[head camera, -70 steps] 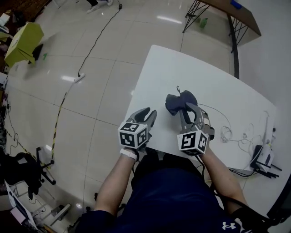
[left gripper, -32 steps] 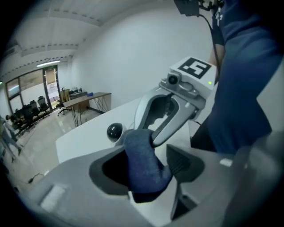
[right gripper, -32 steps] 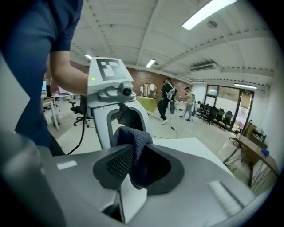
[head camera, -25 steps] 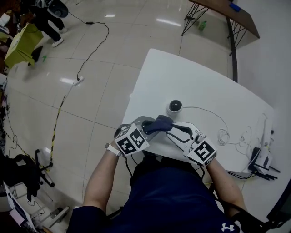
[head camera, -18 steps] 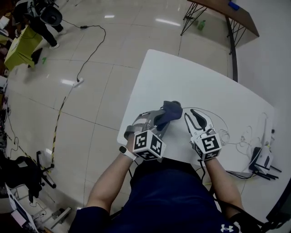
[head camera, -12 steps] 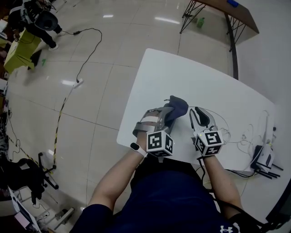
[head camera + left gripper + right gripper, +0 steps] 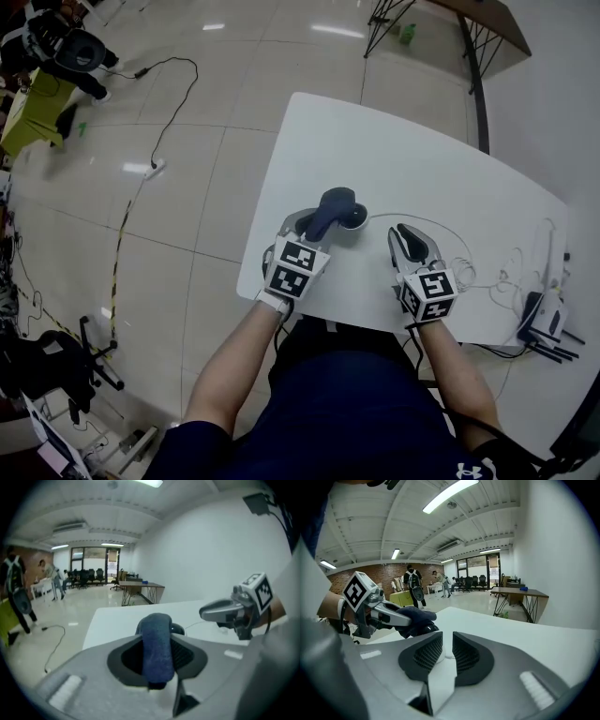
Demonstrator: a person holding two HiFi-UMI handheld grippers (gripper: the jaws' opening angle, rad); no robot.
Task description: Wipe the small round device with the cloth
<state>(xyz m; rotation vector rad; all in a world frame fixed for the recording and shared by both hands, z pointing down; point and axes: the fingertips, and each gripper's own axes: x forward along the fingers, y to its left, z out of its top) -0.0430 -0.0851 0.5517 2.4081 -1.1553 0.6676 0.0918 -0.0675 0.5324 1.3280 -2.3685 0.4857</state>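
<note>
Far left of the small round device [image 7: 356,218], off the white table [image 7: 375,141], a floor cable [image 7: 178,103] shows in the head view only. People [image 7: 16,597] stand in the room behind, clear in both gripper views, only partly seen at the head view's upper left corner.

Left gripper [image 7: 314,223]: jaws clamped on the dark blue cloth [image 7: 335,204], a folded strip pinched between the pads. We see the grip itself in the left gripper view only. From the head view the cloth lies over the device's left side, device near the table's front edge. The left gripper view adds the device's dark dome peeking out just right of the cloth. The right gripper view gives us the side angle: cloth bunched on top of the device, touching it.

Right of the device, a thin white cable [image 7: 441,230] curves across the table.

Right gripper [image 7: 412,242]: near the device, apart from it. Its jaws have just been closing. The right gripper view shows a narrow gap left, nothing held, only the table surface behind it. The head view cannot resolve that gap.
</note>
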